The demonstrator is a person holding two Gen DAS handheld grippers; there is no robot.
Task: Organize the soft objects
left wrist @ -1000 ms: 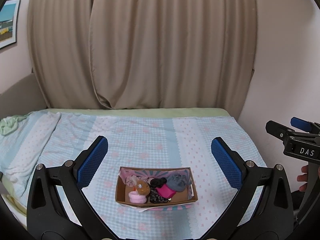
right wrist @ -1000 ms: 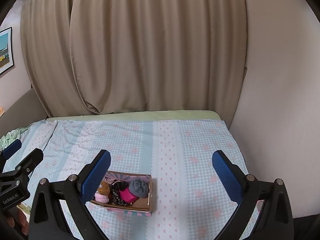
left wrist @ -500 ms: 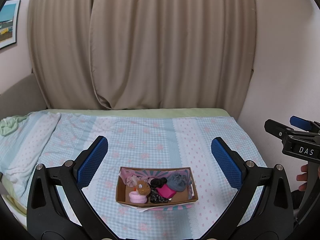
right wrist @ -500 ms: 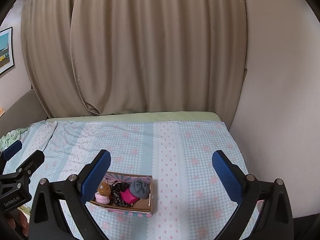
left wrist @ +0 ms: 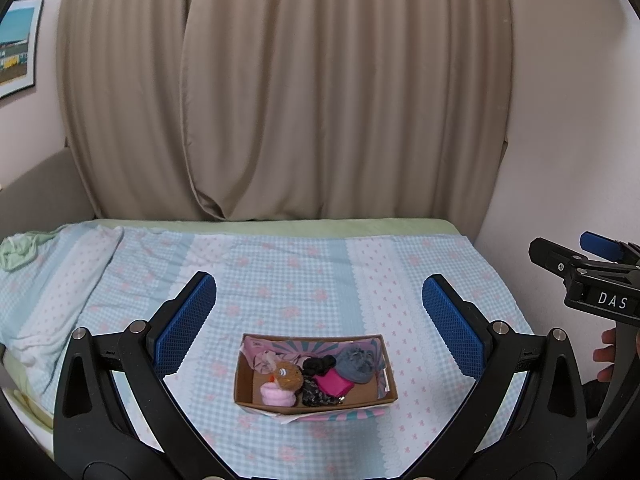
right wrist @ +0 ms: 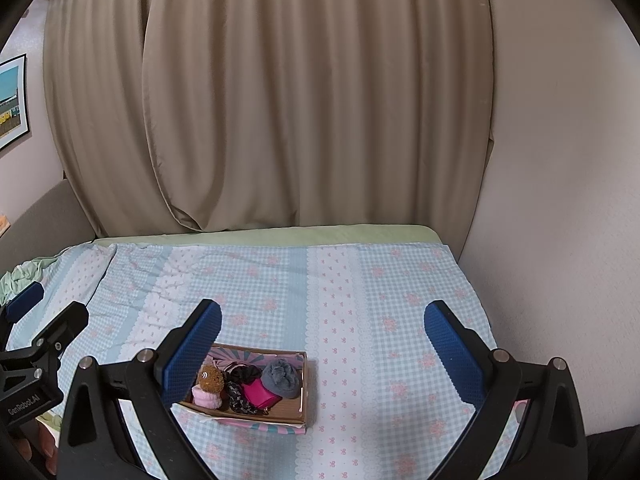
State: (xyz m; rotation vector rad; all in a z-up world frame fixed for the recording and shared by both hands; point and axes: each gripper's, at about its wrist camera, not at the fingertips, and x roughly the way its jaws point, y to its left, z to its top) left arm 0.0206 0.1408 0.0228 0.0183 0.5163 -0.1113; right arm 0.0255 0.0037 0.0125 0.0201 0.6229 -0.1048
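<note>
- Near the front edge of the bed (left wrist: pixel 420 280), roughly mid-width: cardboard box (left wrist: pixel 316 402), sitting flat on the blue-and-pink checked sheet.
- Packed inside the box: pink fuzzy roll (left wrist: pixel 279 394) at front left, brown plush ball (left wrist: pixel 289 376) on top of it, black scrunchie (left wrist: pixel 319 365) in the middle, magenta pouch (left wrist: pixel 334 384) beside that, grey bundle (left wrist: pixel 356 366) at the right end, pale pink scrunchie (left wrist: pixel 265 360) in the back left corner.
- Left gripper (left wrist: pixel 319 316): wide open, holding nothing, hovering above the bed with the box straight ahead and just below the gap between the blue pads. Not touching it.
- Right gripper (right wrist: pixel 323 334): also spread wide and empty; box off to the left side, partly hidden behind the left finger (right wrist: pixel 194 354).
- Box again from the right wrist view (right wrist: pixel 298 410), with open sheet under most of the gap there.
- Far edge of the bed: beige curtain (left wrist: pixel 280 100) hanging behind it, plain wall (right wrist: pixel 560 200) on the right.
- Bottom left corner of the right wrist view: fingertips of a hand (right wrist: pixel 30 446) on the left tool's handle.
</note>
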